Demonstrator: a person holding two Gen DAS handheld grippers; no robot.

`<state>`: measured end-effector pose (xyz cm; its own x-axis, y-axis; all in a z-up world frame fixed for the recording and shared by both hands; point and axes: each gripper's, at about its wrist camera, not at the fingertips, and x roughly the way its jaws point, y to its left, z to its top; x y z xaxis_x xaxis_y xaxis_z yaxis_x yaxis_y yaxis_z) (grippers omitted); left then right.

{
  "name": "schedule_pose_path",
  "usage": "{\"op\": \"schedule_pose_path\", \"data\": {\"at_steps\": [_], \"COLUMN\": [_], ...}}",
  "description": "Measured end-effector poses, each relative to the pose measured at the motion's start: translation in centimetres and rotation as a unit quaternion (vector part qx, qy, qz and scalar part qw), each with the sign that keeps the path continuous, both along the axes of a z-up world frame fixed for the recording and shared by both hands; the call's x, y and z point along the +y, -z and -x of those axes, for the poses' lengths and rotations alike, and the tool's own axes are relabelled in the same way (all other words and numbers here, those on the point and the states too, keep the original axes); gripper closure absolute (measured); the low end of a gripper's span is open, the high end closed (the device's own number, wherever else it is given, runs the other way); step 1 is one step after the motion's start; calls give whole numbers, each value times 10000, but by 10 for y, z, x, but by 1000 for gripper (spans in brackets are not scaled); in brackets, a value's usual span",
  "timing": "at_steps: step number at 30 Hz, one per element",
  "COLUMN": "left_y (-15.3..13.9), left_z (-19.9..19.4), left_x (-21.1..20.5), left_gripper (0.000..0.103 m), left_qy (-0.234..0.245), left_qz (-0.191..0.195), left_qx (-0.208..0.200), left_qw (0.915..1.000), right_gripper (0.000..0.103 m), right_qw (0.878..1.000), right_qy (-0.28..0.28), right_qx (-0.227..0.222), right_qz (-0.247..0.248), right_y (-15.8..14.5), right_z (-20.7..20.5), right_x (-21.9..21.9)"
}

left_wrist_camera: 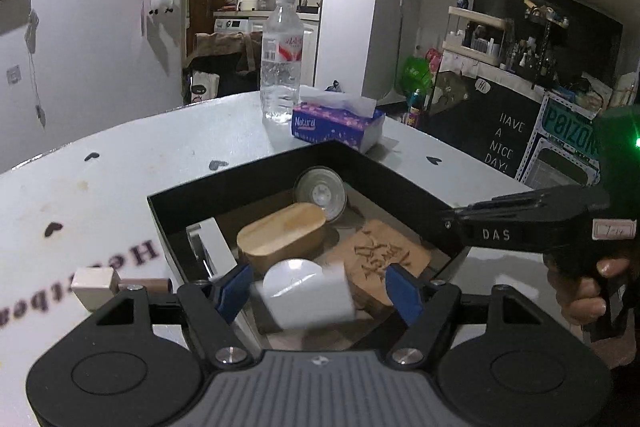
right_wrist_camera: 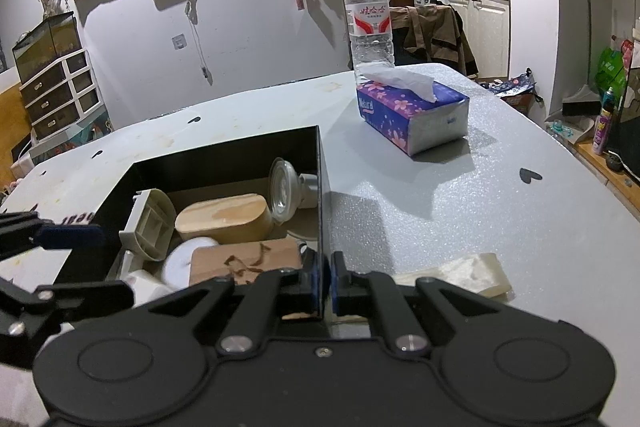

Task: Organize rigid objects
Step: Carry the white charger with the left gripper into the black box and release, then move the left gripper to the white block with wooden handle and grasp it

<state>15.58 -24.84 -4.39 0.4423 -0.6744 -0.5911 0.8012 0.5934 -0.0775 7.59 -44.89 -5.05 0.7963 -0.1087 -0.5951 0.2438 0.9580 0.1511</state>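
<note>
A black box (left_wrist_camera: pixel 248 171) (right_wrist_camera: pixel 224 147) on the white table holds a wooden oval box (left_wrist_camera: pixel 280 239) (right_wrist_camera: pixel 224 217), a carved wooden block (left_wrist_camera: pixel 380 255) (right_wrist_camera: pixel 244 259), a clear lidded cup (left_wrist_camera: pixel 320 193) (right_wrist_camera: pixel 282 195) and a grey tray (right_wrist_camera: pixel 148 223). My left gripper (left_wrist_camera: pixel 320 293) is open over the box's near edge, and a blurred white cylinder (left_wrist_camera: pixel 308 293) sits between its blue pads without touching them. My right gripper (right_wrist_camera: pixel 326 285) is shut on the box's right wall (right_wrist_camera: pixel 324 211); it also shows in the left wrist view (left_wrist_camera: pixel 452 223).
A water bottle (left_wrist_camera: pixel 281 59) (right_wrist_camera: pixel 370 15) and a purple tissue box (left_wrist_camera: pixel 340 125) (right_wrist_camera: pixel 412 115) stand behind the box. A white block and brown cylinder (left_wrist_camera: pixel 120 285) lie left of it. A crumpled wrapper (right_wrist_camera: pixel 460 275) lies to its right.
</note>
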Motion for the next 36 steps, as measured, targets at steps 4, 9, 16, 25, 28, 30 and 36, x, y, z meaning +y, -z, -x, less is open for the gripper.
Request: {"op": "schedule_pose_path", "data": {"at_steps": [4, 9, 16, 25, 28, 30, 36], "left_y": [-4, -6, -9, -16, -16, -17, -12], "left_z": [6, 12, 18, 25, 26, 27, 21], "left_x": [3, 5, 8, 19, 29, 37, 69], "left_gripper": [11, 11, 8, 3, 3, 2, 2], "left_qy": [52, 131, 146, -7, -143, -218, -658], "left_qz": [-65, -146, -123, -86, -130, -126, -67], "left_qx": [-18, 228, 367, 351, 363, 374, 364], "left_qw": [10000, 9995, 9991, 9993, 9992, 9990, 9971], "right_gripper": [96, 96, 96, 96, 96, 96, 96], "right_qw": [10000, 10000, 10000, 10000, 10000, 10000, 10000], "right_qy": [5, 7, 8, 14, 16, 17, 21], "right_qx": [-1, -2, -4, -11, -16, -17, -15], "right_qz": [-1, -6, -8, -16, -20, -27, -33], "right_y": [0, 0, 0, 0, 0, 0, 0], "right_z": [0, 0, 0, 1, 1, 1, 1], "right_x": [1, 0, 0, 0, -1, -1, -1]}}
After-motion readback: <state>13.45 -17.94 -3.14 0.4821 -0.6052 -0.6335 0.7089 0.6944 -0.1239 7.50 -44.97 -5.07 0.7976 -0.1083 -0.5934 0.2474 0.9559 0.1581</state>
